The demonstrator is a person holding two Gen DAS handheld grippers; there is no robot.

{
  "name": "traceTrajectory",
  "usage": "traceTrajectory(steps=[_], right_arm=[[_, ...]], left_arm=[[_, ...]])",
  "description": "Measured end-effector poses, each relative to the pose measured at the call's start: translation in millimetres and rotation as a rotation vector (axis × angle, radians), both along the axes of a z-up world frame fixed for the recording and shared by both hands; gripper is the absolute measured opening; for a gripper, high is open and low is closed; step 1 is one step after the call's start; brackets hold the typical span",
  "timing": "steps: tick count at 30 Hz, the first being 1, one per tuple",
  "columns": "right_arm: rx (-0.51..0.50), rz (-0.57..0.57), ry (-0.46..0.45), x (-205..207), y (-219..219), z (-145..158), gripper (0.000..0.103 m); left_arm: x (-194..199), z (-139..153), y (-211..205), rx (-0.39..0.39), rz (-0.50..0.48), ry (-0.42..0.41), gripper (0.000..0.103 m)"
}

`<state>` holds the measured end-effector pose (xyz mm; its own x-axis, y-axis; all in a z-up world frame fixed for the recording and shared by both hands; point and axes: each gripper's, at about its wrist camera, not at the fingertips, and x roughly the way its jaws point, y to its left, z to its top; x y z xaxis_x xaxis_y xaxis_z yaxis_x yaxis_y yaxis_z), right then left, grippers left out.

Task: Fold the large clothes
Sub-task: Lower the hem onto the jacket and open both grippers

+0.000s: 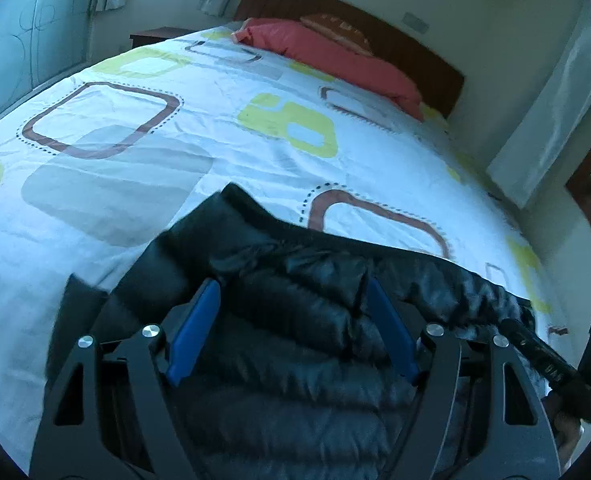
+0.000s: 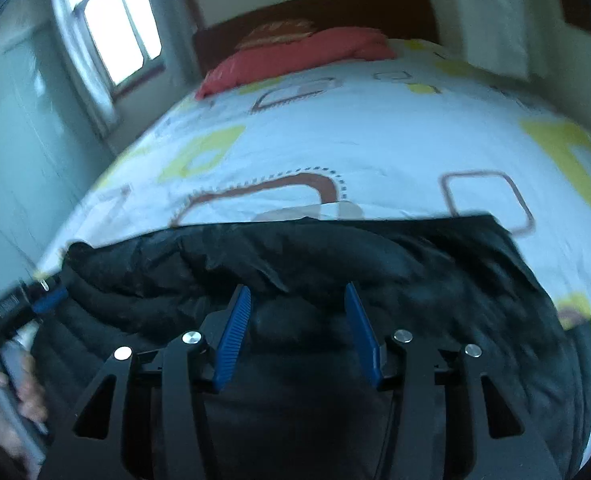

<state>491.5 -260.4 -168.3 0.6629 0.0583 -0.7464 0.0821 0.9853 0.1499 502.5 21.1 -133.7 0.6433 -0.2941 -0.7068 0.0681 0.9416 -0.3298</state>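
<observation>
A black quilted puffer jacket [image 1: 295, 320] lies on the near part of the bed, and it also shows in the right wrist view [image 2: 375, 264]. My left gripper [image 1: 291, 292] is open, its blue fingers [image 1: 195, 332] standing wide apart just above the jacket. My right gripper [image 2: 297, 296] is open too, its blue fingers [image 2: 233, 336] spread over the jacket's middle. Neither holds any cloth. The right gripper shows at the far right of the left wrist view [image 1: 551, 364]. The left gripper shows at the left edge of the right wrist view [image 2: 35, 304].
The bed has a white cover [image 1: 215, 132] with green, brown and grey squares. A red pillow [image 1: 335, 60] lies against the dark wooden headboard [image 1: 415, 52]. A window [image 2: 115, 24] and a wardrobe [image 2: 11, 128] stand to the left.
</observation>
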Motion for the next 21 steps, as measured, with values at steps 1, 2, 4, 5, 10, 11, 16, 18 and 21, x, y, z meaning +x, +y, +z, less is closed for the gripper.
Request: traceTrajectory(steps=[1,2,4,5,10,11,16,18,21], right_arm=[[-0.031,0.000,0.026,7.7,2.1,-9.3,0.049],[-0.039,-0.004,0.067,15.1,3.0,-19.9,0.050],[-0.019,-0.012,0.097,21.0,0.4,-32.3,0.050],[-0.033,-0.010,0.101,21.5,1.0,-29.7,0.050],[-0.022,-0.039,0.056,-0.4,-17.4,-7.3,0.050],[-0.039,-0.073,0.042,-8.2,-28.3,-2.2,0.050],[-0.079,-0.163,0.128,-9.1,-56.1,-28.5,0.051],[-0.075,-0.164,0.138,-11.8,-58.7,-18.4,0.051],[-0.101,-0.205,0.095,-32.8,-65.9,-0.8,0.051]], left_arm=[[6.6,-6.9,-2.4,0.023,0.003,0.024,0.076],[11.5,-13.8,-4.8,0.048,0.005,0.050,0.076],[20.4,-31.7,-10.1,0.100,-0.002,0.098,0.076],[22.1,-34.3,-12.6,0.121,-0.001,0.101,0.076],[5.9,-12.2,-6.3,0.134,-0.007,0.063,0.075],[-0.7,-6.2,-1.2,0.131,0.003,0.043,0.075],[7.2,-25.6,31.2,0.105,0.088,0.130,0.075],[9.0,-26.2,36.4,0.074,0.105,0.149,0.073],[-6.9,-9.3,41.9,0.056,0.116,0.117,0.073]])
